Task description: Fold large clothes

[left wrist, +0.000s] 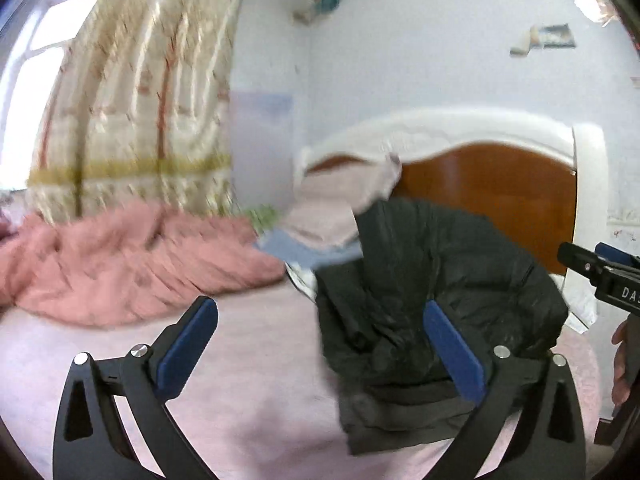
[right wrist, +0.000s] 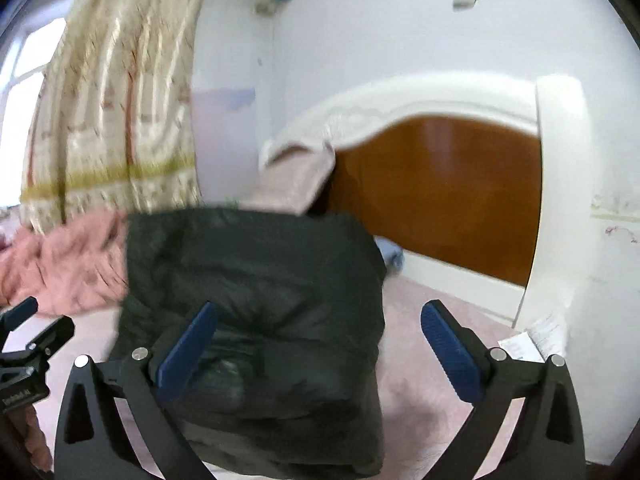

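Note:
A black puffer jacket (left wrist: 440,264) lies bunched in a thick bundle on the pink bed sheet (left wrist: 248,380). My left gripper (left wrist: 320,306) is open, jaws spread wide, nothing between the pads; the jacket's left edge lies just past its right finger. In the right wrist view the same jacket (right wrist: 260,264) fills the centre and left. My right gripper (right wrist: 320,307) is also open and holds nothing, its left finger standing over the jacket and its right finger over bare sheet (right wrist: 420,360). The right gripper's fingers (left wrist: 576,258) show at the left view's right edge.
A crumpled pink quilt (left wrist: 120,264) lies on the left of the bed. A pale pillow (left wrist: 340,200) leans on the brown and white headboard (left wrist: 488,188). A patterned curtain (left wrist: 140,100) hangs by the window. White paper (right wrist: 536,336) lies near the headboard post.

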### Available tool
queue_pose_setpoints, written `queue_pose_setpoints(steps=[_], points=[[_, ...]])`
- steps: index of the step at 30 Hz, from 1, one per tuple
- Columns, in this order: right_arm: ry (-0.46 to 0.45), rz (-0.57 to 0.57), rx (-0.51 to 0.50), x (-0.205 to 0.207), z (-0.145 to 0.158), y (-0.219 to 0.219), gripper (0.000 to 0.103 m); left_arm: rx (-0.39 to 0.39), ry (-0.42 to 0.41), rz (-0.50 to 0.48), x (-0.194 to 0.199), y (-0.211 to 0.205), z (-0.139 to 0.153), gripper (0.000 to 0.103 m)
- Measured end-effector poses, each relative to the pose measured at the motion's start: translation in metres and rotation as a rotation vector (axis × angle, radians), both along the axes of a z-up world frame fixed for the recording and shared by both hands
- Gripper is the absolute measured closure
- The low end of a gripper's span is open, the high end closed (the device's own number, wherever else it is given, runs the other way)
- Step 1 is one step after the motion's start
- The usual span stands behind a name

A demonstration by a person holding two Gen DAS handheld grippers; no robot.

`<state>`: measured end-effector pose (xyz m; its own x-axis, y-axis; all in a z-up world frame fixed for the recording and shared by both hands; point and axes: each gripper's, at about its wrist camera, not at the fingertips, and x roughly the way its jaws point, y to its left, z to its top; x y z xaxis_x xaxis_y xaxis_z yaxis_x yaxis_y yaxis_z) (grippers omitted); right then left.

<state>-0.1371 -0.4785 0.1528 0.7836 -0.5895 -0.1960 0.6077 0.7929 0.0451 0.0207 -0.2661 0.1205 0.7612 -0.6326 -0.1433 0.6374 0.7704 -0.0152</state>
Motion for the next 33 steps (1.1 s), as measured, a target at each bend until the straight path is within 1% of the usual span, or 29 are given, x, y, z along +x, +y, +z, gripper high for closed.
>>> queue_pose_setpoints(steps=[3,6,8,10,12,13,16,20,21,23,26,28,33], points=[[-0.066,0.059,0.014,-0.016,0.009,0.028,0.000,-0.046,-0.056,0.017,-0.014,0.033,0.013,0.000],[-0.101,0.083,-0.011,-0.022,0.006,0.057,0.000,-0.060,-0.108,0.058,-0.023,0.057,0.011,0.000],[-0.109,0.091,-0.033,-0.020,-0.002,0.075,0.000,-0.061,-0.122,0.080,-0.026,0.067,0.003,0.000],[-0.123,0.107,-0.031,-0.015,-0.015,0.088,0.000,-0.051,-0.126,0.101,-0.025,0.074,-0.010,0.000],[-0.134,0.122,-0.023,-0.008,-0.035,0.097,0.000,-0.031,-0.127,0.123,-0.022,0.076,-0.028,0.000],[-0.125,0.135,-0.008,0.000,-0.047,0.101,0.000,-0.021,-0.129,0.135,-0.019,0.076,-0.037,0.000],[-0.056,0.154,0.052,0.024,-0.076,0.100,0.000,-0.001,-0.122,0.155,-0.011,0.077,-0.061,0.000],[0.022,0.134,0.011,0.044,-0.106,0.110,0.000,0.018,-0.077,0.170,0.002,0.075,-0.083,0.000],[0.044,0.126,0.011,0.050,-0.109,0.110,0.000,0.024,-0.078,0.189,0.003,0.074,-0.086,0.000],[0.065,0.123,0.003,0.056,-0.113,0.111,0.000,0.031,-0.123,0.254,-0.003,0.074,-0.091,0.000],[0.063,0.107,-0.021,0.055,-0.116,0.116,0.000,0.060,-0.155,0.248,-0.008,0.067,-0.093,0.000],[0.065,0.101,-0.025,0.055,-0.117,0.117,0.000,0.078,-0.156,0.240,-0.008,0.063,-0.094,0.000],[0.094,0.071,-0.076,0.058,-0.116,0.122,0.000,0.085,-0.164,0.240,-0.009,0.061,-0.094,0.000]])
